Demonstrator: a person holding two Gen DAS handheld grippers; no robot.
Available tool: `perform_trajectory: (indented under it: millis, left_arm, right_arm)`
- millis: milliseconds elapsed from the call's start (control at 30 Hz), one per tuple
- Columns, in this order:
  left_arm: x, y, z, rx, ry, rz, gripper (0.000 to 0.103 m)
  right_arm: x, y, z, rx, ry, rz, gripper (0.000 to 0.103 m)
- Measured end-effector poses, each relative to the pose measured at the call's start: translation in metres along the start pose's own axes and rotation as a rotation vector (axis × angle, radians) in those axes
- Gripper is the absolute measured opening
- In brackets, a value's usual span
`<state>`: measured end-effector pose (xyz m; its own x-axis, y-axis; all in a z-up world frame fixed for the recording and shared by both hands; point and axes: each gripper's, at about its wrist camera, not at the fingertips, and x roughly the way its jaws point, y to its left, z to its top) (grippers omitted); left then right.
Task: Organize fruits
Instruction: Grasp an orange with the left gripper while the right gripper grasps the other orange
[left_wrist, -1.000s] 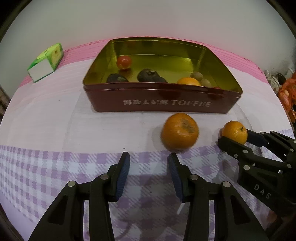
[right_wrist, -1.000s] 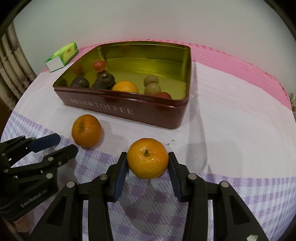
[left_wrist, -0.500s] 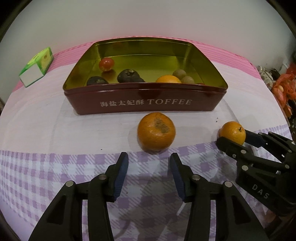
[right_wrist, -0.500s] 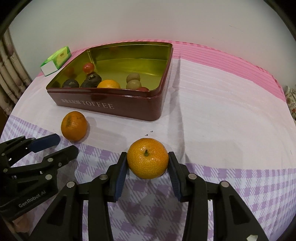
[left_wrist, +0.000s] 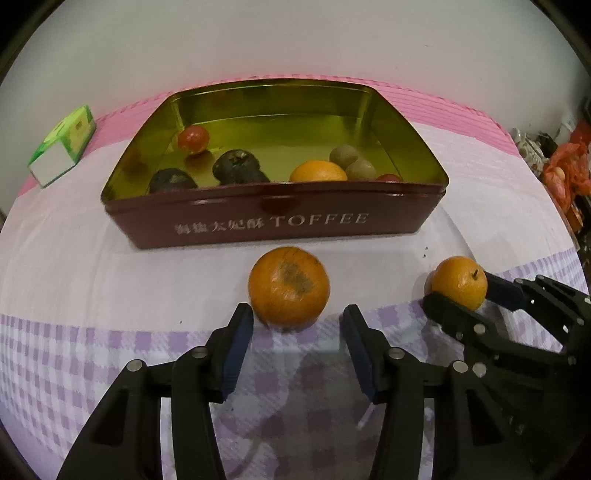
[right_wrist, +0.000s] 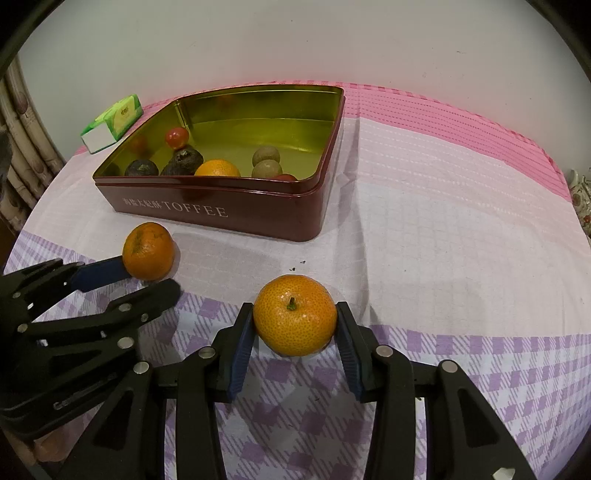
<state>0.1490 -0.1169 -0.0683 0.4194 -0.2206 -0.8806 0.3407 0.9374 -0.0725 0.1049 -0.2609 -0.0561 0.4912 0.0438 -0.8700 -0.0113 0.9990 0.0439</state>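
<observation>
Clearly the stemmed orange (right_wrist: 294, 319) is light, firm and smooth, a round thing that could roll; the right gripper (right_wrist: 294, 325) clamps it across its widest part, stem up, near the table edge. The blemished orange (left_wrist: 289, 291) lies just before the tin (left_wrist: 273, 221), its patch facing up. The left gripper (left_wrist: 297, 341), jaws just widening, holds nothing.

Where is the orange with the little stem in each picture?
Left wrist view: the stemmed orange sits far right, gripped by the right gripper.
Right wrist view: the same orange sits low in the middle, squeezed between the gripper's own blue pads.
Shared landmark: the red TOFFEE tin, behind the orange in both.
</observation>
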Motion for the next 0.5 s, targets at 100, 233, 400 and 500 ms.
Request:
perform_trajectory:
  millis: [100,233,400,500]
  left_arm:
    - [0.004,-0.001,0.006,0.001,-0.003,0.011,0.053]
    - [0.008,-0.001,0.014,0.005,-0.006,0.028,0.052]
    - [0.01,0.001,0.014,0.015,-0.012,0.035,0.052]
    - [0.01,0.002,0.014,0.017,-0.017,0.034,0.052]
  right_arm:
    - [0.0,0.0,0.0,0.0,0.0,-0.001,0.04]
    - [0.0,0.0,-0.001,-0.001,-0.001,-0.002,0.04]
    - [0.0,0.0,0.0,-0.003,-0.001,-0.003,0.04]
    - [0.0,0.0,0.0,-0.004,-0.001,-0.003,0.04]
